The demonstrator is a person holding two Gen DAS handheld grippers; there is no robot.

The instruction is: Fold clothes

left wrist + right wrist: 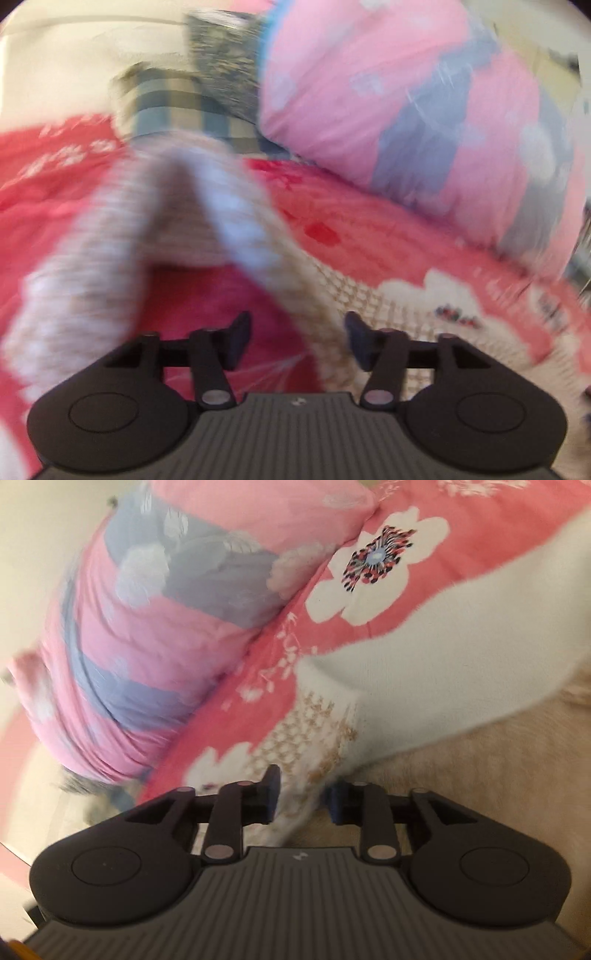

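A cream and beige knitted garment lies rumpled on a red floral bedsheet, blurred by motion. My left gripper is open just above it, and a strip of the garment's edge runs close by the right finger. In the right wrist view the same garment shows a white sleeve-like part and a beige patterned edge. My right gripper hangs over that patterned edge with its jaws apart, narrower than the left. Cloth shows in the gap, and nothing looks pinched.
A bulky pink and blue quilt is bundled on the bed beyond the garment. A plaid pillow and a grey patterned one lie by the cream wall. The sheet's white flower print sits beside the sleeve.
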